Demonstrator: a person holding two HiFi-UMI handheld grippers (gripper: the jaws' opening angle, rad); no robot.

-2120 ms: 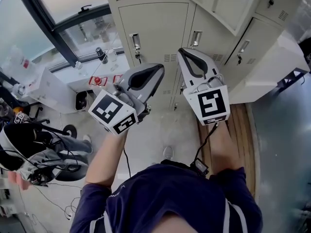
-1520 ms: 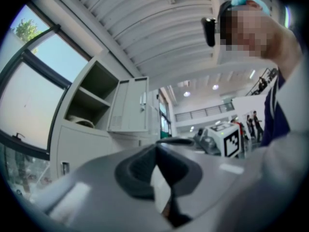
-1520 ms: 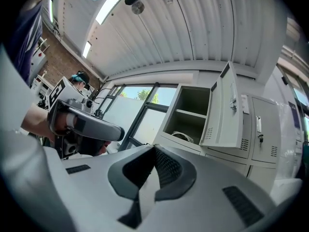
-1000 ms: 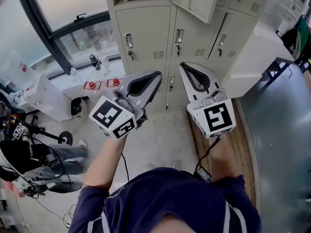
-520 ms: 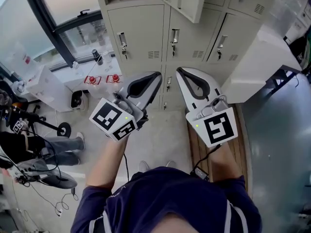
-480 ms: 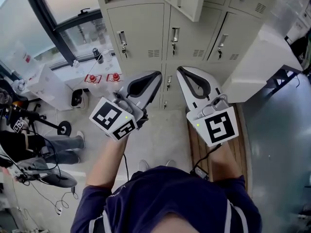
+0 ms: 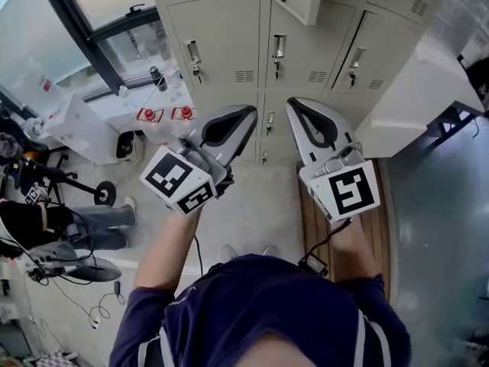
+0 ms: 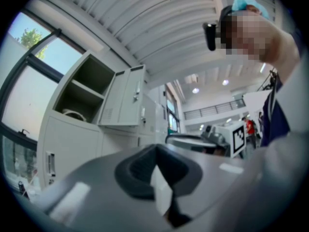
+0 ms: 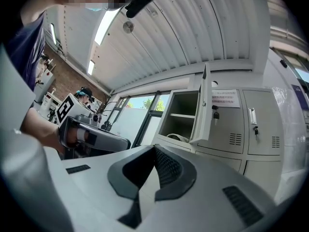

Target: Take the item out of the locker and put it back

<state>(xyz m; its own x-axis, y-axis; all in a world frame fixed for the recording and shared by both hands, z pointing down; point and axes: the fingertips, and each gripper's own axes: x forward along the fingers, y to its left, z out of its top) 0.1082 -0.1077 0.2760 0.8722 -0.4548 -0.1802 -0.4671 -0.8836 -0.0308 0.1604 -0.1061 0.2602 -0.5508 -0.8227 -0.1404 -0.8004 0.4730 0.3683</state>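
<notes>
The lockers (image 7: 221, 44) are sheet metal in matt beige paint, with bright metal handles (image 7: 193, 52). The left gripper (image 7: 246, 115) has a grey shell and the right gripper (image 7: 296, 105) a near-white one, both smooth moulded plastic with a soft sheen. The pads (image 9: 166, 167) in the jaws are dark, ribbed and rubber-like. The floor (image 7: 252, 212) is pale, smooth and faintly speckled. The boards (image 7: 313, 220) beside it show wood grain. The shirt (image 7: 267, 312) is dark blue cloth. The ceiling (image 9: 193, 33) is ribbed white sheet.
</notes>
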